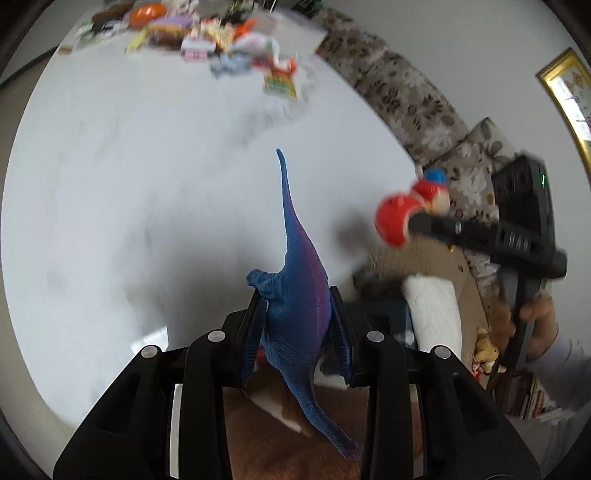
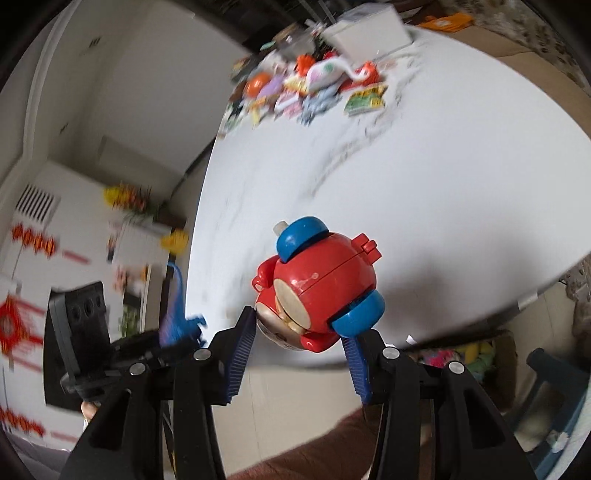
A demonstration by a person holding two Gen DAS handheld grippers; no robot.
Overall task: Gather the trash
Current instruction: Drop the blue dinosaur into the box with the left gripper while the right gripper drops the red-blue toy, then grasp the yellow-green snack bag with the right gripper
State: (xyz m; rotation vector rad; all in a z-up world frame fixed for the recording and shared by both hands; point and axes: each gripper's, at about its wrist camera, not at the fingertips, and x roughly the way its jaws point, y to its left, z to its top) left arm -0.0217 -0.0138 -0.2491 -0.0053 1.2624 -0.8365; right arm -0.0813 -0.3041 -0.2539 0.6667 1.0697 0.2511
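In your left wrist view, your left gripper (image 1: 297, 325) is clenched on a blue dinosaur toy (image 1: 295, 295), its body pinched between the two ribbed pads, its thin tail pointing up and away over the white table (image 1: 147, 184) and its long neck hanging down toward the camera. At the far edge of the table sits a blurred pile of colourful wrappers and toys (image 1: 207, 40), well apart from what you hold. Off to the right you can see your right gripper (image 1: 406, 221) reaching in from the side with a red and blue round toy (image 1: 410, 210) at its tip, your hand (image 1: 532, 325) wrapped around its handle, and a white paper roll (image 1: 436, 310) standing in a cardboard box below it, beside the floral sofa (image 1: 406, 99). In your right wrist view, your right gripper (image 2: 299, 332) is grasping the red and blue round toy (image 2: 317, 291), the pads pressing on its lower sides, held above the near rim of the white table (image 2: 406, 184). The same pile of wrappers and toys (image 2: 310, 88) lies at the far end, next to a white box (image 2: 365, 33). At the left your left gripper (image 2: 173, 343) shows with the blue dinosaur toy (image 2: 177, 314) in it.
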